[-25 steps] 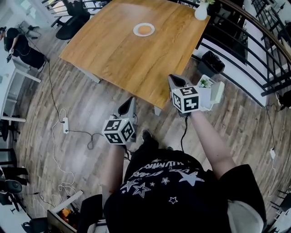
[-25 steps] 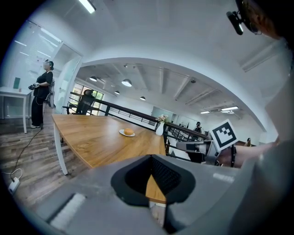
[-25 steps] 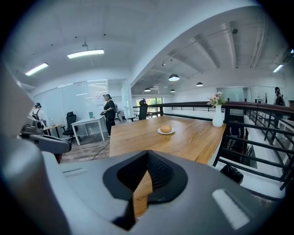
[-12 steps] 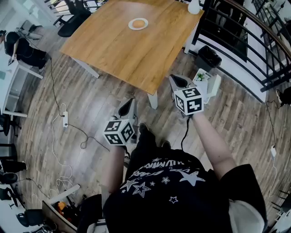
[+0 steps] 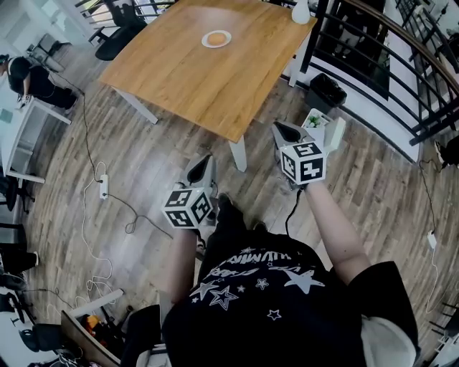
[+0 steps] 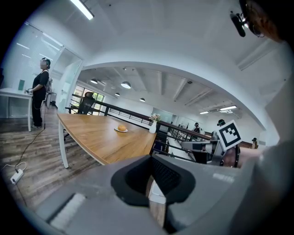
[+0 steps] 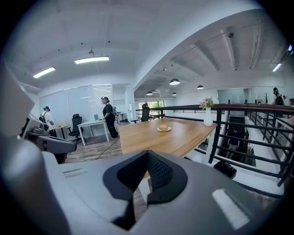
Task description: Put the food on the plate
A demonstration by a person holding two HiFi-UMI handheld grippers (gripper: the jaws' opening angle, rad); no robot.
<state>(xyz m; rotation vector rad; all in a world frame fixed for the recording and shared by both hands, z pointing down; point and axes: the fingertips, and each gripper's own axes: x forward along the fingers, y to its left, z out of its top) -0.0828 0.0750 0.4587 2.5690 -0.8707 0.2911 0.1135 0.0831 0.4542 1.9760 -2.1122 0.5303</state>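
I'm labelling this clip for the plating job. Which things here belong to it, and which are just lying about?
Job: white plate; round orange-brown food, already on it; wooden table.

Lying about: white vase at the table's corner; black bin; power strip on the floor; black office chair.

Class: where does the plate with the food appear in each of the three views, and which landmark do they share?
Head view: plate near the top, slightly left of centre, on the table.
Left gripper view: plate left of centre, mid-height.
Right gripper view: plate just right of centre, mid-height.
Shared landmark: the white vase at the table's edge.
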